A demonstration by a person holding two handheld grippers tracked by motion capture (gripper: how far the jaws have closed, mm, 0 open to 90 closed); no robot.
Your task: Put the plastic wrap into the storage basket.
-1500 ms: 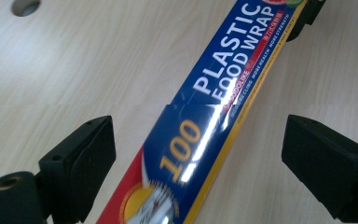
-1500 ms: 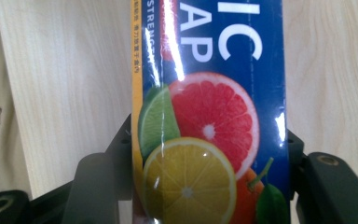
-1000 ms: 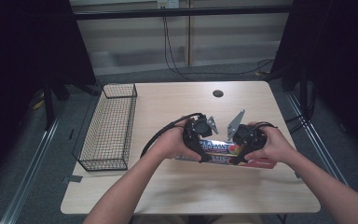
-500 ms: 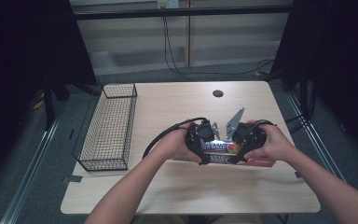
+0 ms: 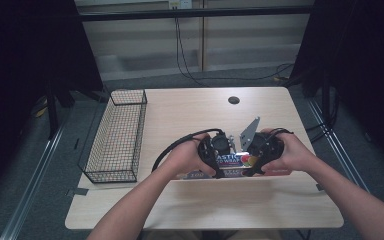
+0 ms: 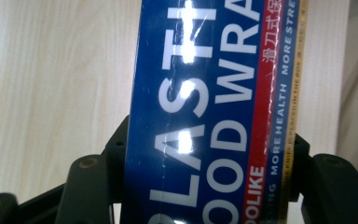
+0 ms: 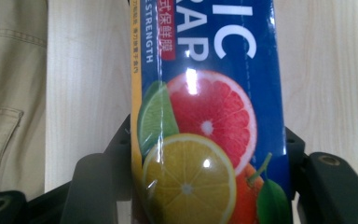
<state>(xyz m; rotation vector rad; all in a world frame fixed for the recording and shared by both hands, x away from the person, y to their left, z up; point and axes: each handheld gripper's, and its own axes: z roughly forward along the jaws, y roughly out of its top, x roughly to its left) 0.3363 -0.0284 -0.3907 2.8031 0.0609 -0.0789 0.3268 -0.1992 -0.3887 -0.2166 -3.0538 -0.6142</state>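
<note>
Both grippers, left (image 5: pixel 219 159) and right (image 5: pixel 259 159), grip the plastic wrap box (image 5: pixel 232 162) between their fingers over the worktop (image 5: pixel 190 115); wire basket (image 5: pixel 117 135) empty, placement apparently pending.

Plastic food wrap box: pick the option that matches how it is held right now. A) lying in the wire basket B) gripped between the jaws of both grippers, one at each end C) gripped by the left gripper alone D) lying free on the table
B: the plastic food wrap box sits between the jaws of the left gripper and of the right gripper, each at one end of it.
</note>
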